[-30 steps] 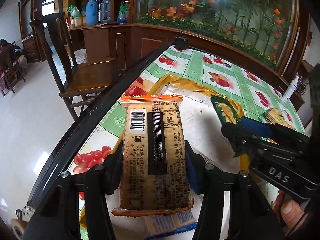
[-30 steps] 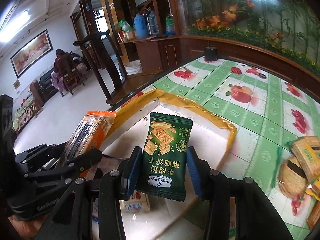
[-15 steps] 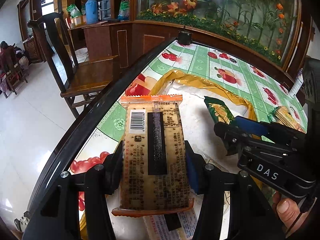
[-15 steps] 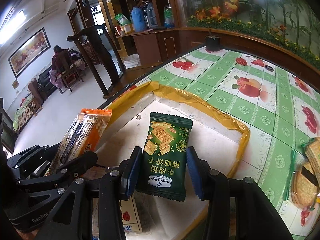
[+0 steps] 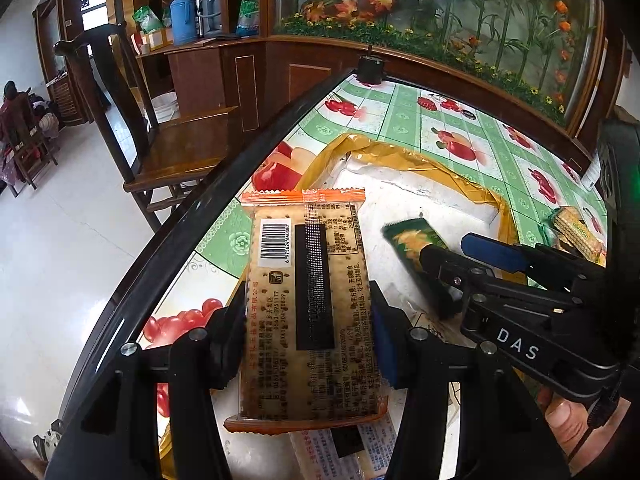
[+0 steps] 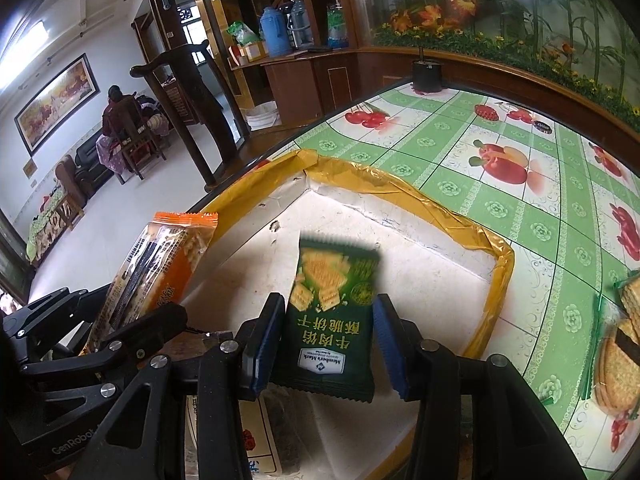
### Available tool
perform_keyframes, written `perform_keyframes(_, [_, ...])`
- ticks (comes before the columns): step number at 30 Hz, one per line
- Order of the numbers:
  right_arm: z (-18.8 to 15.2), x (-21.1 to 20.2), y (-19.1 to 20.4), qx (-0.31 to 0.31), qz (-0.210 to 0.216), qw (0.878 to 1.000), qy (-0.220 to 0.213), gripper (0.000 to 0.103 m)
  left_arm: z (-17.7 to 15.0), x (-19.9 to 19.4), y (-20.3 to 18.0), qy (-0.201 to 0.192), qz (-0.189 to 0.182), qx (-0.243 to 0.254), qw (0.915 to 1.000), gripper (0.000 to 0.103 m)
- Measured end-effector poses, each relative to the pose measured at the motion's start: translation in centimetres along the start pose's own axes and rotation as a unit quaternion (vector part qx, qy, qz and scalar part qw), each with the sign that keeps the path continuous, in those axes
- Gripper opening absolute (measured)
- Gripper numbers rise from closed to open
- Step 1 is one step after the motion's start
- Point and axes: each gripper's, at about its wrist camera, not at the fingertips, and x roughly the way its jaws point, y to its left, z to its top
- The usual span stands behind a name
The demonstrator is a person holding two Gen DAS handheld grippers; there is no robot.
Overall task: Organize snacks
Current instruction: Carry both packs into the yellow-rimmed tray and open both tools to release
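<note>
The counter (image 6: pixel 500 136), under a green fruit-print cloth, carries a shallow white box (image 6: pixel 452 264) with yellow tape along its rim, set close to the counter's edge. Both grippers hang over that box, each carrying a snack, so the step in hand looks like the drop-off: packets are being brought into the box, where a couple of others (image 6: pixel 276 440) already lie under the tools. The left gripper (image 5: pixel 308 320) pinches an orange biscuit pack (image 5: pixel 308 304) by its long sides, the fingers (image 5: pixel 230 336) pressed against the wrapper, barcode side facing the camera. The right gripper (image 6: pixel 326 344) has a green cracker packet (image 6: pixel 332 312) between its fingers (image 6: pixel 262 344); its jaws have just been opening, a thin gap seems to show on each side and the packet's upper end is blurred, so the packet is probably slipping free toward the box floor. Loose biscuit packs (image 6: pixel 616 356) wait on the cloth to the right of the box, well apart from it. The next move likely calls for the right gripper to spread wide enough to clear the green packet and lift away, and for the left to lower its pack flat onto a bare stretch of the floor before letting go.
</note>
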Motion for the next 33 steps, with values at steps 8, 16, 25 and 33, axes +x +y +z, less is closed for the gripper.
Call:
perform_keyframes(8, [-0.2, -1.1, -0.2, 0.004, -0.003, 1.000, -0.008, 0.049, -0.2, -0.4, 0.1, -0.002, 0.002, -0.004, 1.0000, 0.058])
perform_keyframes(16, [-0.8, -5.0, -0.9, 0.009, -0.015, 0.999, -0.040, 0.059, -0.2, -2.7, -0.2, -0.037, 0.007, -0.006, 0.9993, 0.078])
perform_keyframes(25, [-2.9, -10.0, -2.6, 0.028, -0.031, 0.997, -0.071, 0.059, -0.9, -4.8, -2.0, -0.055, -0.003, 0.009, 0.9984, 0.078])
perform_keyframes(33, [-5.7, -13.4, -5.5, 0.058, -0.050, 0.994, -0.083, 0.059, -1.0, -6.6, -4.5, -0.067, -0.023, 0.026, 0.9971, 0.078])
